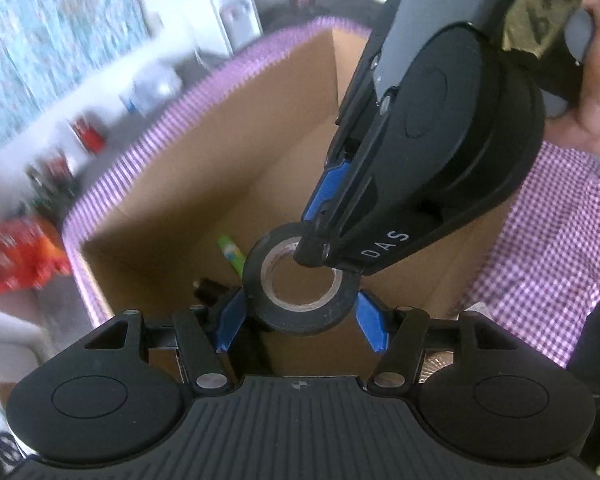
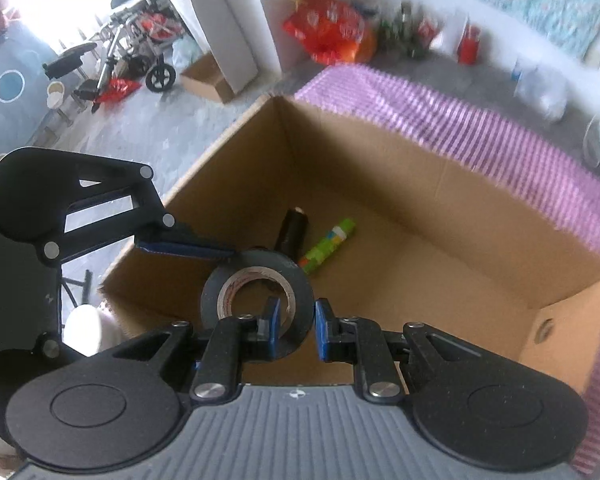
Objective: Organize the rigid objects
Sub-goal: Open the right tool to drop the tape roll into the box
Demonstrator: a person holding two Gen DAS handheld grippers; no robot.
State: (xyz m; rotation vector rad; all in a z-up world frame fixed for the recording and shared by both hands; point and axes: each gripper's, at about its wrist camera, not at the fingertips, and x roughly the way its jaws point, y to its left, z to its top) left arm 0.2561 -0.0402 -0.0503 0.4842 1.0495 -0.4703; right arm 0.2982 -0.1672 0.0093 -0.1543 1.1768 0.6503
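A black tape roll (image 1: 300, 280) hangs over an open cardboard box (image 1: 204, 168). My left gripper (image 1: 300, 320) stands open, its blue pads (image 1: 232, 320) on either side of the roll with small gaps. My right gripper (image 2: 296, 328) is shut on the roll's wall (image 2: 256, 292), one pad inside the core and one outside; it comes in from the upper right in the left wrist view (image 1: 324, 248). In the box (image 2: 420, 208) lie a green stick (image 2: 328, 248) and a black cylinder (image 2: 294, 228).
A purple checked cloth (image 2: 480, 128) covers the table around the box. Red bags (image 2: 328, 28) and bottles stand on the floor by the far wall. A wheelchair (image 2: 140, 48) and a small carton (image 2: 208, 76) are at the far left.
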